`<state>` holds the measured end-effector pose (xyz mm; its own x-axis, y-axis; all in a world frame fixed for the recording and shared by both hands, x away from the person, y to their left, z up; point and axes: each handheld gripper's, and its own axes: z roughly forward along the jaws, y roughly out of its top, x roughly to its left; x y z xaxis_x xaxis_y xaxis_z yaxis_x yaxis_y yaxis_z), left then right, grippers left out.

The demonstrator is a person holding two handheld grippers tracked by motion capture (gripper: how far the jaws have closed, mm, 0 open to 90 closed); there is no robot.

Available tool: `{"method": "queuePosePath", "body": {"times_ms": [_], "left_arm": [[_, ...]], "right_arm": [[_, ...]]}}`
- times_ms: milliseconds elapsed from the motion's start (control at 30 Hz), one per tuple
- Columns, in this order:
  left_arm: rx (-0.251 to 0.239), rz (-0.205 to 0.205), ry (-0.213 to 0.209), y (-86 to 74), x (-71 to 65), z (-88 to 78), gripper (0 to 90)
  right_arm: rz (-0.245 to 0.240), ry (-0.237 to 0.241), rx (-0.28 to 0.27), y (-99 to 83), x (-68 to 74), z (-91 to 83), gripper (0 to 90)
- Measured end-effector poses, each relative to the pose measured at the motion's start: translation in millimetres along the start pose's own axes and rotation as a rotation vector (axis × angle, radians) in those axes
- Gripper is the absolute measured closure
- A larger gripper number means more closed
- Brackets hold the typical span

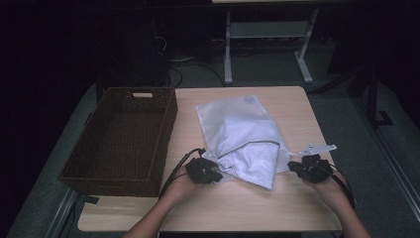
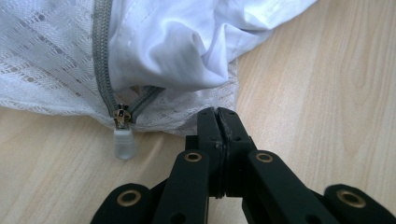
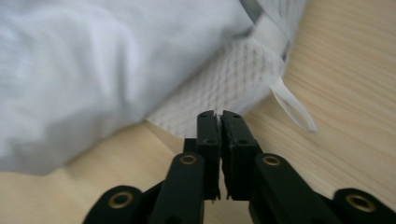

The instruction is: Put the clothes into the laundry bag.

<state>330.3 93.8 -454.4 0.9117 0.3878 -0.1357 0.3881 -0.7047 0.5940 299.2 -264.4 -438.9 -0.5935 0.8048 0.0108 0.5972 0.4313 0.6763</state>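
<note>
At the middle of the surface (image 1: pixel 297 99) lies the white mesh laundry bag (image 1: pixel 242 139), its zipper pull (image 2: pixel 122 140) at seven o'clock, the left tongs (image 1: pixel 214 174) clenched on its edge, the right tongs (image 1: pixel 293 166) clenched at four o'clock, a wicker basket (image 1: pixel 124 139) at nine.

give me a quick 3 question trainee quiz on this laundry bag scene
1. True or false: the left claw is shut on the edge of the mesh bag.
2. What stands left of the bag on the table? A) wicker basket B) metal bucket C) cardboard box
3. Fill in: white cloth bulges out through the bag's open ____.

Key:
1. True; its jaws pinch the mesh near the zipper pull.
2. A, the wicker basket.
3. zipper.
</note>
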Motion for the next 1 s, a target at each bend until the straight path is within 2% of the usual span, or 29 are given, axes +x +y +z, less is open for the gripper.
{"method": "queuePosePath", "body": {"times_ms": [100,167,233,300,400,533,633,667,767,867,933,1000], "left_arm": [[-0.002,0.0,0.002,0.2,-0.1,0.0,88.7],[-0.001,0.001,0.004,0.4,-0.6,-0.4,88.7],[0.002,0.007,0.006,0.5,-0.8,-0.6,88.6],[0.003,0.007,0.006,0.5,-0.8,-0.2,88.6],[0.005,0.009,0.005,0.5,-1.2,0.2,88.6],[0.006,0.01,0.005,0.7,-1.6,0.9,88.6],[0.01,0.018,0.005,1.2,-2.0,1.2,88.6],[0.01,0.021,0.004,1.4,-2.2,1.5,88.6],[0.01,0.024,0.006,2.2,-3.2,2.7,88.6],[0.007,0.024,0.002,2.5,-3.1,3.6,88.6],[0.004,0.026,0.001,2.7,-3.4,4.2,88.6],[0.003,0.03,0.0,2.8,-4.2,4.3,88.6]], "right_arm": [[-0.02,0.083,-0.079,10.2,12.4,-14.5,74.1],[-0.048,0.151,-0.116,17.7,24.8,-16.8,69.6],[-0.089,0.195,-0.116,22.8,39.0,-13.6,64.6],[-0.133,0.218,-0.099,25.7,52.0,-6.6,60.9],[-0.168,0.221,-0.053,27.0,65.2,8.4,54.9],[-0.211,0.168,-0.003,28.2,75.7,31.9,54.2],[-0.218,0.12,0.02,29.5,81.7,46.9,71.0],[-0.226,0.098,0.045,28.5,85.4,55.7,81.8],[-0.23,0.094,0.038,30.1,88.6,56.9,85.7],[-0.217,0.139,-0.025,39.9,92.8,47.7,86.3],[-0.221,0.14,-0.069,49.7,97.2,45.3,86.3],[-0.22,0.149,-0.087,59.3,102.2,47.8,86.1]]}}
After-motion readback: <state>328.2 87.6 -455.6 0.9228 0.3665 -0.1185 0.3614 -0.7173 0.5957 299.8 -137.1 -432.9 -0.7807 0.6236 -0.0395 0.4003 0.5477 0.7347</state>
